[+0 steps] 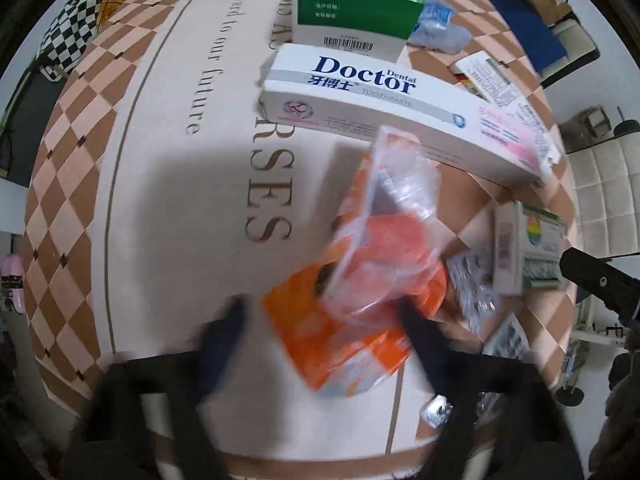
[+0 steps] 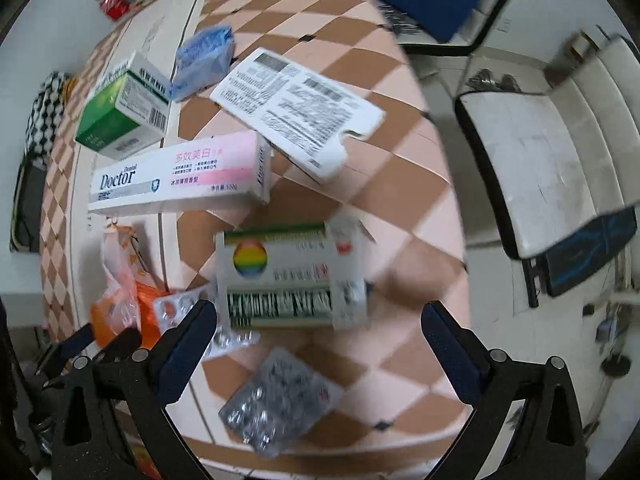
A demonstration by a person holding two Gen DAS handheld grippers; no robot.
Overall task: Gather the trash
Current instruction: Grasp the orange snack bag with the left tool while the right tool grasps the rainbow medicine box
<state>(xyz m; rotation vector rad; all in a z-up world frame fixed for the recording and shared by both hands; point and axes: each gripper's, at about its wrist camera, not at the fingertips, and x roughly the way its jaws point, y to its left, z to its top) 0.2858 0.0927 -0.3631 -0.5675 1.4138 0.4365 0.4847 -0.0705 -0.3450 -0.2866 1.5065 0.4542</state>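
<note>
Trash lies on a checkered table. In the left wrist view my left gripper [image 1: 320,312] is open, its fingers either side of an orange packet [image 1: 340,336] with a crumpled clear plastic wrapper [image 1: 396,216] on it. Beyond lie a white Doctor toothpaste box [image 1: 384,108] and a green box [image 1: 356,4]. In the right wrist view my right gripper [image 2: 316,320] is open and empty, just short of a white medicine box with a rainbow logo [image 2: 288,276]. A silver blister pack [image 2: 276,400] lies between its fingers. The orange packet [image 2: 116,308] sits at left.
A flattened printed carton [image 2: 296,108] and a blue crumpled bag [image 2: 204,60] lie farther back. The table edge [image 2: 448,208] curves on the right, with a white chair [image 2: 552,176] beyond it. More blister packs [image 1: 476,284] lie right of the orange packet.
</note>
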